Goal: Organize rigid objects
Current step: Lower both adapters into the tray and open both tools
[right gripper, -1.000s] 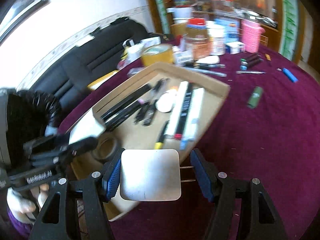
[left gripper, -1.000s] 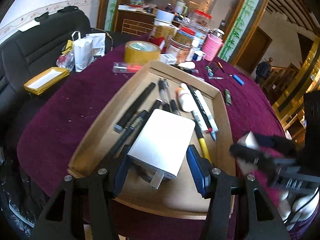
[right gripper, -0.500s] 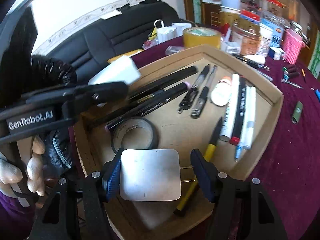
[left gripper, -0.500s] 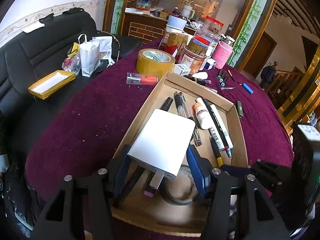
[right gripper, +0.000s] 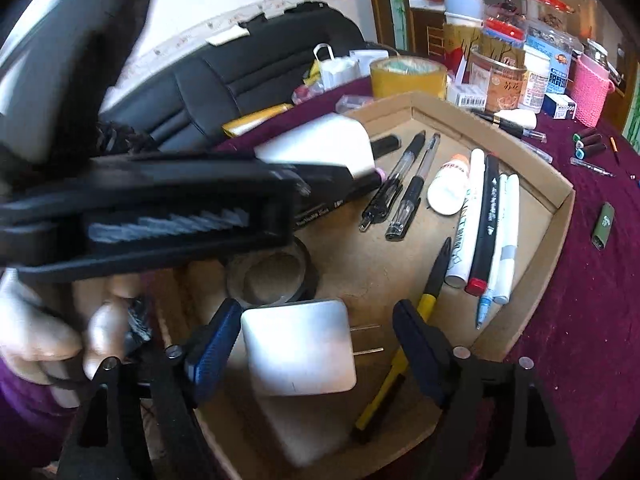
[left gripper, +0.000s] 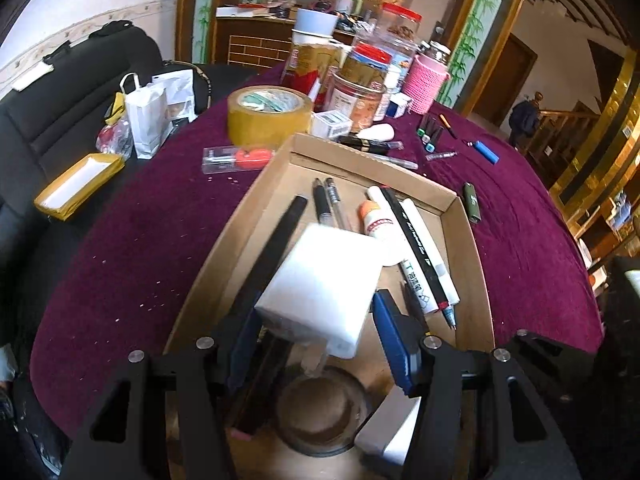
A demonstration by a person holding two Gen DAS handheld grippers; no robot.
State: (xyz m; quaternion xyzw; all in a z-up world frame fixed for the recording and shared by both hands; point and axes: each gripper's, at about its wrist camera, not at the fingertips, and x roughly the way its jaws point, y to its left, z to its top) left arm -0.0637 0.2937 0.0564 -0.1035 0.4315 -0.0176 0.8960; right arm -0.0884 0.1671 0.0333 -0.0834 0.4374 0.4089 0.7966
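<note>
R gripper (right gripper: 316,352) wider off charger (right gripper: 298,346)

Pens (right gripper: 486,220) crowding tray's (right gripper: 560,216) right half

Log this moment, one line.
left gripper: shut on white charger over cardboard tray | right gripper: fingers just opening, second charger loose between them

- We see a maroon tablecloth (left gripper: 140,248) under a plain brown cardboard tray (left gripper: 468,248).
- We see a white charger (left gripper: 324,280), a yellow-tan tape roll (left gripper: 269,116) and a pink knitted cup sleeve (left gripper: 424,84).
</note>
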